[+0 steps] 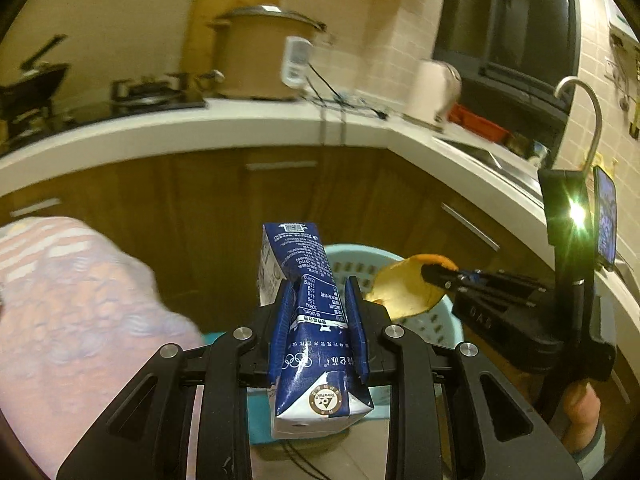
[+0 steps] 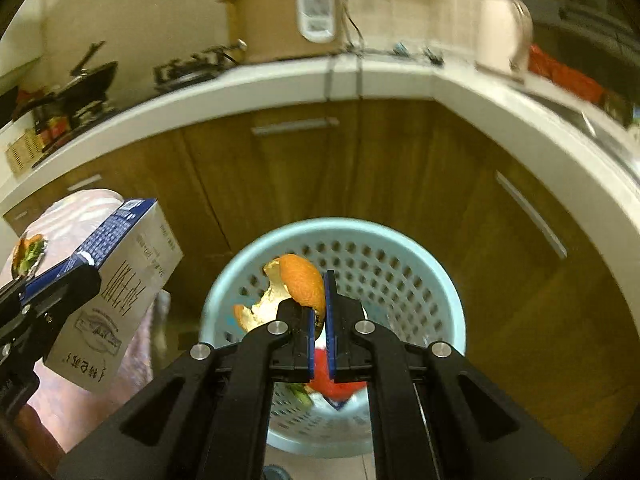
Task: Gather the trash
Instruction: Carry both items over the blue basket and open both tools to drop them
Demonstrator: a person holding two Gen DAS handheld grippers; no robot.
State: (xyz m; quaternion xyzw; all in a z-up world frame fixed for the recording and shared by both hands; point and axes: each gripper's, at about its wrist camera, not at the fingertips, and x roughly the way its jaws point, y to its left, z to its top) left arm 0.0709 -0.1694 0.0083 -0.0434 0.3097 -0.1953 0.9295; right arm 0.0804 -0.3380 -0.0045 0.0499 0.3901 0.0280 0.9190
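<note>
The pale blue basket (image 2: 332, 344) sits on the floor directly below the right tool (image 2: 319, 308), which is pressed together on a curl of orange peel (image 2: 298, 280) hanging over the basket's mouth. The left tool (image 1: 318, 312) is further off to the side, narrowly spread and pinching a blue milk carton (image 1: 308, 320) across its width, long axis pointing forward toward the basket's near rim.

White countertop (image 2: 280, 80): big pot (image 2: 280, 12), kettle (image 2: 500, 36); floor (image 2: 352, 468): perforated blue basket (image 2: 440, 288)
</note>
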